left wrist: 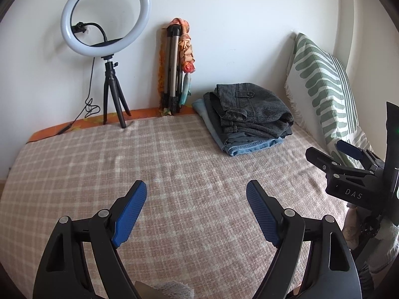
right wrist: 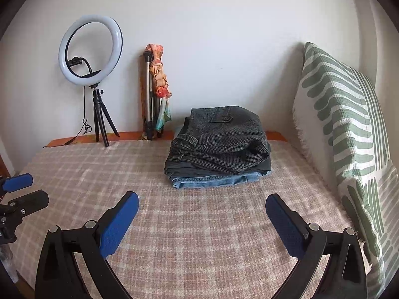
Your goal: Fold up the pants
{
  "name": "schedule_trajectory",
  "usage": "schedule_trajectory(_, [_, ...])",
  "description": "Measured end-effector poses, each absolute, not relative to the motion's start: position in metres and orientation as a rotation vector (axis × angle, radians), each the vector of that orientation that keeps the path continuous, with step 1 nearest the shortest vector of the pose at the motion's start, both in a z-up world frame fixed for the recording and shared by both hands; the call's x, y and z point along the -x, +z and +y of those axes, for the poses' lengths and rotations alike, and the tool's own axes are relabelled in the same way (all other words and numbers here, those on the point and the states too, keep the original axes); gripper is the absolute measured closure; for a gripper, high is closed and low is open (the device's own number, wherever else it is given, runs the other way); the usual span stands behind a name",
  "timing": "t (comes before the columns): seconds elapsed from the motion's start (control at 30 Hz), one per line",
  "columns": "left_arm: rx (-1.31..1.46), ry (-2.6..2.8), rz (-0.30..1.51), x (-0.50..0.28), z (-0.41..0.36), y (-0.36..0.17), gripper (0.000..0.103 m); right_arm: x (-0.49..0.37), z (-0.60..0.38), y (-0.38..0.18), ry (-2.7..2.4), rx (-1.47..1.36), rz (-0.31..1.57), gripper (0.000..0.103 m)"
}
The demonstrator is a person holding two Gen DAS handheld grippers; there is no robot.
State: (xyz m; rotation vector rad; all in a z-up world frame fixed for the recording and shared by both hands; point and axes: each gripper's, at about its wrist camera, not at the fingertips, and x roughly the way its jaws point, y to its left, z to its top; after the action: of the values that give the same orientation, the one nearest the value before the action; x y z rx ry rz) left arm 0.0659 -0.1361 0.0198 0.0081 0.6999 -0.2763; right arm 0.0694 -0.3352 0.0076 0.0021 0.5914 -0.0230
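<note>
A stack of folded pants (left wrist: 245, 117) lies at the back of the bed: dark grey checked pants on top, blue jeans (left wrist: 251, 145) at the bottom. The stack also shows in the right wrist view (right wrist: 219, 147), with the jeans (right wrist: 214, 181) under it. My left gripper (left wrist: 196, 191) is open and empty, hovering over the checked blanket (left wrist: 149, 164) in front of the stack. My right gripper (right wrist: 202, 203) is open and empty, just in front of the stack. The right gripper also shows at the right edge of the left wrist view (left wrist: 334, 153), and the left gripper at the left edge of the right wrist view (right wrist: 22, 191).
A ring light on a small tripod (left wrist: 106, 17) stands at the back left, with its cable trailing to the bed. A folded tripod with a scarf (left wrist: 174, 69) leans on the wall. A green-and-white pillow (left wrist: 324, 94) stands along the right side.
</note>
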Motion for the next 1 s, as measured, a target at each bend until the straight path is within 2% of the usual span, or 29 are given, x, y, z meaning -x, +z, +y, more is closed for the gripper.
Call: schedule_trajectory(1.0, [-0.022,-0.284,0.696,-0.0637,-0.1372,0.0213,0.02,-0.0728,-0.3347,0.0043,-0.018,-0.013,0.611,0.0])
